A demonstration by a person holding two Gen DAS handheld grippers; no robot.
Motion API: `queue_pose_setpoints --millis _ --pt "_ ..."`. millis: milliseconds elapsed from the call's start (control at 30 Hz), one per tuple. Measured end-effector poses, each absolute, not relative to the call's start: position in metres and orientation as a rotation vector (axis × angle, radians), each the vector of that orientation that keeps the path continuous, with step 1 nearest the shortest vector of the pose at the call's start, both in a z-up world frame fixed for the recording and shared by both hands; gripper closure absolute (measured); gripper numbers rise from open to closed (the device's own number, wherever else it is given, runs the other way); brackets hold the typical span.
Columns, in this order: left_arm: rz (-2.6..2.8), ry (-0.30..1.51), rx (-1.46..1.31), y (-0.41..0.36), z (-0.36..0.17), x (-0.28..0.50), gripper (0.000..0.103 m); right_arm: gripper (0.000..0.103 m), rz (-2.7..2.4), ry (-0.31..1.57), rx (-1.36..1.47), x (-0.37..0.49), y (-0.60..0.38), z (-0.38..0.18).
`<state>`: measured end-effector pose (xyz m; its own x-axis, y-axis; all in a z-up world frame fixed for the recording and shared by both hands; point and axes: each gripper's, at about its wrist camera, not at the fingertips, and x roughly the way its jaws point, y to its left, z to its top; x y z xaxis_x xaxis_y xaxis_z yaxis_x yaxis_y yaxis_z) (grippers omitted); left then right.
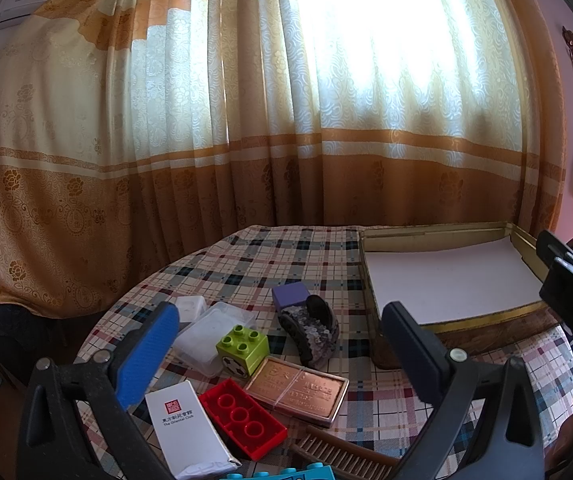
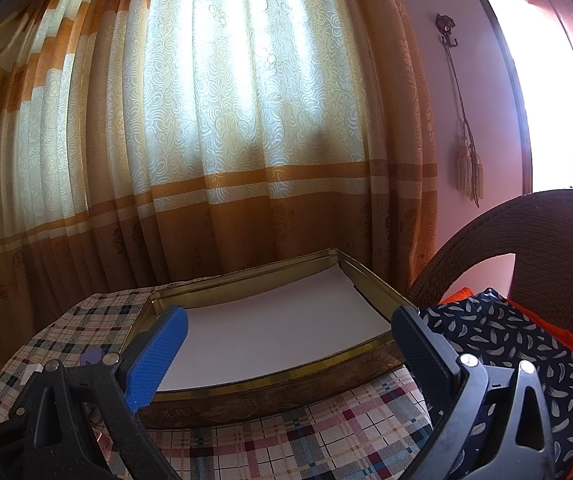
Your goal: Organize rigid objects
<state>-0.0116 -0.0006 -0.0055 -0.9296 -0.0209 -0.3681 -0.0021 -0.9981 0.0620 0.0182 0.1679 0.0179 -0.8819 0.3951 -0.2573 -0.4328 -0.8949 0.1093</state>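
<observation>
In the left wrist view my left gripper hangs open above a cluster on the plaid table: a green brick, a red brick, a copper-coloured flat case, a white card box, a clear plastic box, a purple block, a sequined hair claw and a brown comb. Nothing is between its fingers. A gold tin lined with white paper stands to the right. In the right wrist view my right gripper is open over the tin, holding nothing.
The round table is covered by a plaid cloth and stands close to a long curtain. A wicker chair with a patterned cushion sits at the right. A turquoise brick peeks in at the bottom edge.
</observation>
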Motion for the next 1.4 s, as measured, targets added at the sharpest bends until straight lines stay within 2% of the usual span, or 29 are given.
queue_pose_setpoints --millis 1400 --pt "-3.075 -0.076 0.588 -0.0037 -0.0038 -0.0113 0.0 0.001 2.694 0.234 -0.33 0.0192 0.1658 0.0182"
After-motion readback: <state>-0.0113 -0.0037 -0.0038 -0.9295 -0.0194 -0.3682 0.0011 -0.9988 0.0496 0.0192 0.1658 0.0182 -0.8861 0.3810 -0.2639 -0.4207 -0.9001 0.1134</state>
